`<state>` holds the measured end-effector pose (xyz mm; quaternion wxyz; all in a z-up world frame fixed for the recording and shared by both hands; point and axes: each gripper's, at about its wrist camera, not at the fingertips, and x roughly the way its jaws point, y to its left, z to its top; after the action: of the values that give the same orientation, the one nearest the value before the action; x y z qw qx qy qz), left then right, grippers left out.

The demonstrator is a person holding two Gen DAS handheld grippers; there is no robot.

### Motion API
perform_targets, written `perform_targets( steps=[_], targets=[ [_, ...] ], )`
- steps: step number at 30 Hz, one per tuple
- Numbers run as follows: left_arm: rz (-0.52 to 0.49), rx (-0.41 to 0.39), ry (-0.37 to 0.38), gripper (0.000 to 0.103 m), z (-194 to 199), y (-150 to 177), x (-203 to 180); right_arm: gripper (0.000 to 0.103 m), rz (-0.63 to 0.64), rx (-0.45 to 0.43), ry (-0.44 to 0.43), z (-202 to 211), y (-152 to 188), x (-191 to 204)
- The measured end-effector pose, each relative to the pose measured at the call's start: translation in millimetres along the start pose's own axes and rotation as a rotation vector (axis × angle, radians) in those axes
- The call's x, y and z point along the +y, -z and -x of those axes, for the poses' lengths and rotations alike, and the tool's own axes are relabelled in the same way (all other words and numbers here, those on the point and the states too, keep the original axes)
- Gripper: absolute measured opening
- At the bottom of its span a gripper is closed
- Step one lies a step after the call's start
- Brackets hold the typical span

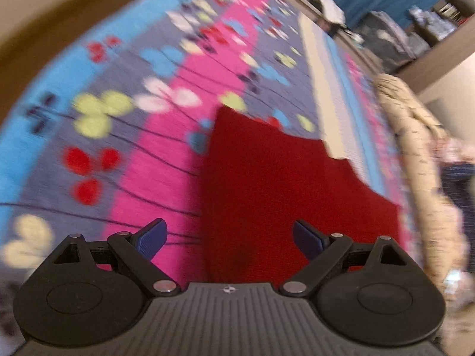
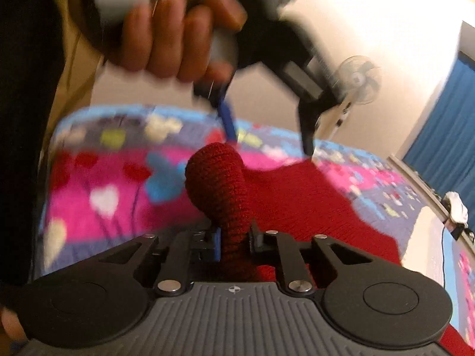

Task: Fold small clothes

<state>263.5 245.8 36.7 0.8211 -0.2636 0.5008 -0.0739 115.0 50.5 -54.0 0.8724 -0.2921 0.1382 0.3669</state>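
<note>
A red knitted garment (image 1: 285, 184) lies on a bright patterned blanket (image 1: 142, 112). My left gripper (image 1: 230, 238) is open and empty, hovering over the garment's near edge. In the right wrist view, my right gripper (image 2: 234, 241) is shut on a bunched fold of the red knitted garment (image 2: 219, 178), which bulges up between the jaws. The rest of the garment (image 2: 311, 207) spreads over the blanket (image 2: 104, 192) behind. The left gripper (image 2: 267, 130), held in a hand (image 2: 175, 38), hangs open above the garment's far edge, blurred.
A beige patterned cloth (image 1: 421, 160) lies along the blanket's right side. A white-and-blue striped sheet (image 1: 329, 95) lies beyond the garment. A standing fan (image 2: 359, 80) is by the wall, and blue curtains (image 2: 445, 136) hang at the right.
</note>
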Motion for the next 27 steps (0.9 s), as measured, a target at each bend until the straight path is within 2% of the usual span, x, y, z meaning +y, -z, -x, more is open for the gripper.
perform_targets(
  steps=[2, 3, 6, 10, 11, 14, 15, 18, 24, 27],
  targets=[
    [0.007, 0.043, 0.083, 0.095, -14.1, -8.8, -1.8, 0.016, -0.038, -0.052, 0.025, 11.8, -6.8, -9.0],
    [0.008, 0.056, 0.098, 0.095, -20.9, -12.2, -2.7, 0.015, -0.060, -0.076, 0.038, 18.0, -9.2, -14.1],
    [0.031, 0.088, 0.112, 0.095, -42.1, -25.3, 0.7, 0.015, -0.112, -0.117, 0.059, 30.8, -11.8, -26.9],
    [0.069, 0.125, 0.168, 0.095, -68.7, -38.3, 3.0, 0.015, -0.135, -0.148, 0.064, 43.6, -9.9, -33.6],
    [0.065, 0.132, 0.165, 0.092, -74.6, -39.2, 0.7, 0.015, -0.136, -0.152, 0.061, 45.5, -9.5, -33.9],
    [0.054, 0.143, 0.141, 0.045, -86.5, -37.4, -4.9, 0.015, -0.141, -0.147, 0.044, 48.3, -8.0, -33.1],
    [0.054, 0.128, 0.135, 0.034, -85.0, -37.2, -5.6, 0.015, -0.144, -0.138, 0.036, 47.7, -8.5, -32.2],
    [0.051, 0.057, 0.171, 0.025, -64.2, -37.7, -7.1, 0.015, -0.153, -0.120, 0.024, 43.9, -18.5, -32.2],
    [0.078, -0.159, 0.289, 0.024, 17.9, -34.6, 13.7, 0.015, -0.224, -0.182, -0.010, 56.8, -63.2, -22.8],
    [0.066, -0.236, 0.275, 0.024, 48.1, -25.1, 20.4, 0.015, -0.332, -0.225, -0.058, 66.9, -85.0, -26.1]
  ],
)
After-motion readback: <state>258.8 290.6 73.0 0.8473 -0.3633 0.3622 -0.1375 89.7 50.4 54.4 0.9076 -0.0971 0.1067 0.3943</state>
